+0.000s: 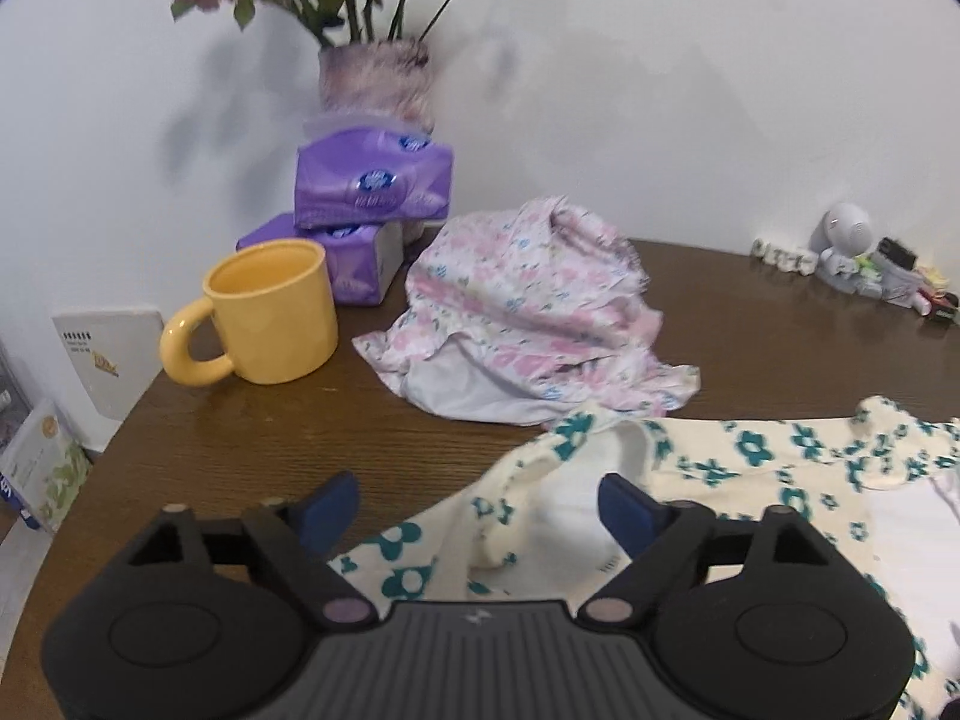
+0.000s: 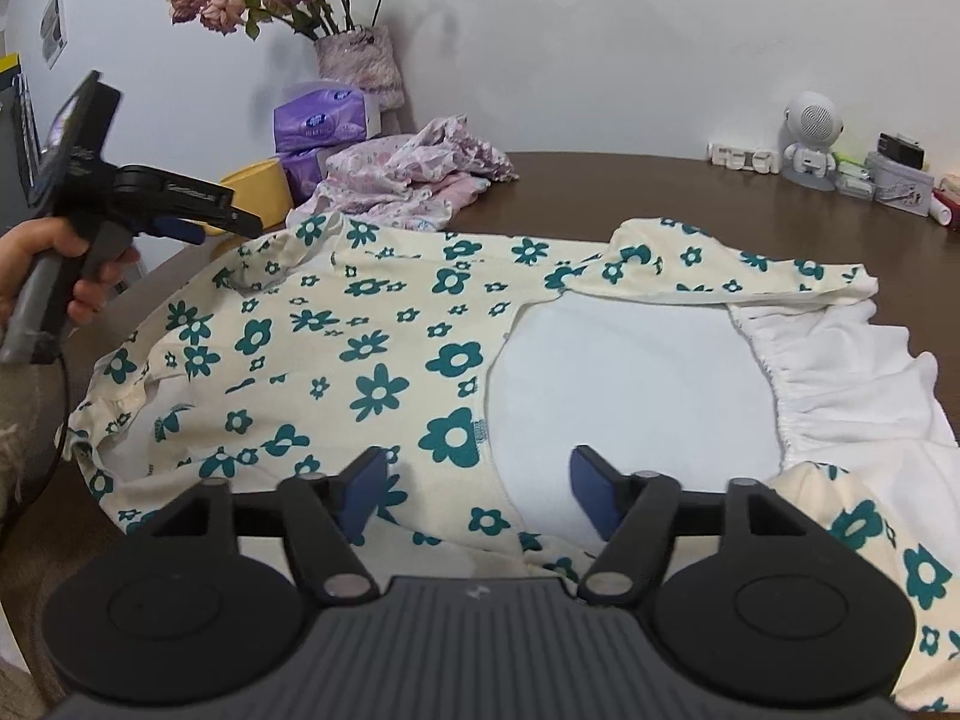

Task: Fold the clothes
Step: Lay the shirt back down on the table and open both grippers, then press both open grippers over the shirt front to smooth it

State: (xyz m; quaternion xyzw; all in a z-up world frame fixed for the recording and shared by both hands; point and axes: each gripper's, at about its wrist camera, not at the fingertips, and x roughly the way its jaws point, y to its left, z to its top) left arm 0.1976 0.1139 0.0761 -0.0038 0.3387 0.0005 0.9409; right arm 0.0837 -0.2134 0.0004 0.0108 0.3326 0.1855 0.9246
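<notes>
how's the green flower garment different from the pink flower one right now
The green-flowered garment lies spread nearly flat at the near edge; the pink-flowered garment sits crumpled in a heap farther back. The green one has big teal blooms on cream; the pink one has small pastel blooms. Both rest on the brown table.

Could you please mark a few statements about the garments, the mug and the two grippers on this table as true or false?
1. The cream garment with green flowers lies spread out on the table. True.
2. The yellow mug lies on its side. False: it stands upright, left of the pink floral garment.
3. The right gripper is clamped on the cloth. False: its jaws stand open above it.
4. The left gripper is open. True.
5. The pink floral garment is neatly folded. False: it lies in a crumpled heap.
</notes>
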